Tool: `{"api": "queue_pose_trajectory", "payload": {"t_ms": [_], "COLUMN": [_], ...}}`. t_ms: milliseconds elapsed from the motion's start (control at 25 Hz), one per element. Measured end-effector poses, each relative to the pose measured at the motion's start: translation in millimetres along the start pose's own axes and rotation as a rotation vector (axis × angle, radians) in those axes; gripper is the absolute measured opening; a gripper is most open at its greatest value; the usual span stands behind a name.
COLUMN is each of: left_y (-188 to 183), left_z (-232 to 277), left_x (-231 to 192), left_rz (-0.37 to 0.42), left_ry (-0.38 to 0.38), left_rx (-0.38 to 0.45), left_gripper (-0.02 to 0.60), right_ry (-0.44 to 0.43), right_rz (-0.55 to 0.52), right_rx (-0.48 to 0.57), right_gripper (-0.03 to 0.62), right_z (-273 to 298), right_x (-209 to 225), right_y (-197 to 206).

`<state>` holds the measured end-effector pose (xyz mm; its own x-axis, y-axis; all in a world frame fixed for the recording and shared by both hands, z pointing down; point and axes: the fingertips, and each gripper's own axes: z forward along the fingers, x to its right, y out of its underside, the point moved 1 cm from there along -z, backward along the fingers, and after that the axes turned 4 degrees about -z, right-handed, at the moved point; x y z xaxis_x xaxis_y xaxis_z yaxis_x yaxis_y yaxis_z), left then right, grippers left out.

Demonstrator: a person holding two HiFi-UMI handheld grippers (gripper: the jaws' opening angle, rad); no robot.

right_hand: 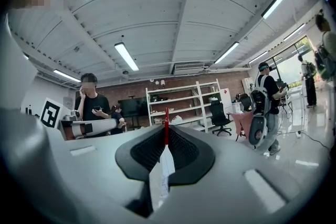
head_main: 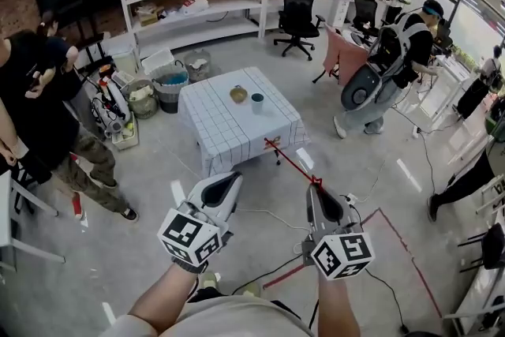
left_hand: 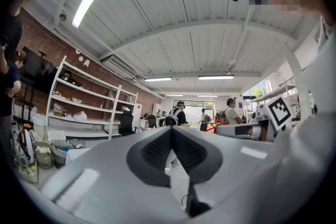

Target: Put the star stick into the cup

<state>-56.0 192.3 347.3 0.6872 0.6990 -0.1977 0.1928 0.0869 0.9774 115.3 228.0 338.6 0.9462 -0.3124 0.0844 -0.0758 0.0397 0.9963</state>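
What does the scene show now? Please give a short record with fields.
left tongs: shut, empty
right tongs: shut on the stick
stick: red, points toward the table
cup: on the table, beside a bowl
task: stick not yet in the cup

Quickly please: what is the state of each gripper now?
Left gripper: closed, nothing between its jaws.
Right gripper: closed on the stick.
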Motion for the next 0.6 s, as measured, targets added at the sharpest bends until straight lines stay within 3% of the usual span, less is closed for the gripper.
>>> {"api": "queue_pose_trajectory", "payload": {"t_ms": [600], "left_y": [8.7], "left_z": [1.2], "left_x": [4.7], "left_rz": [0.0], "left_ry": [-0.01], "left_rx": [-0.011], "left_gripper": [0.005], "right_ry": [-0.007], "right_rz": [0.01], "right_rx": [0.002], "right_gripper": [0.029], "right_z": [-2.8], "right_x": [5.3], "right_y": [6.1]}}
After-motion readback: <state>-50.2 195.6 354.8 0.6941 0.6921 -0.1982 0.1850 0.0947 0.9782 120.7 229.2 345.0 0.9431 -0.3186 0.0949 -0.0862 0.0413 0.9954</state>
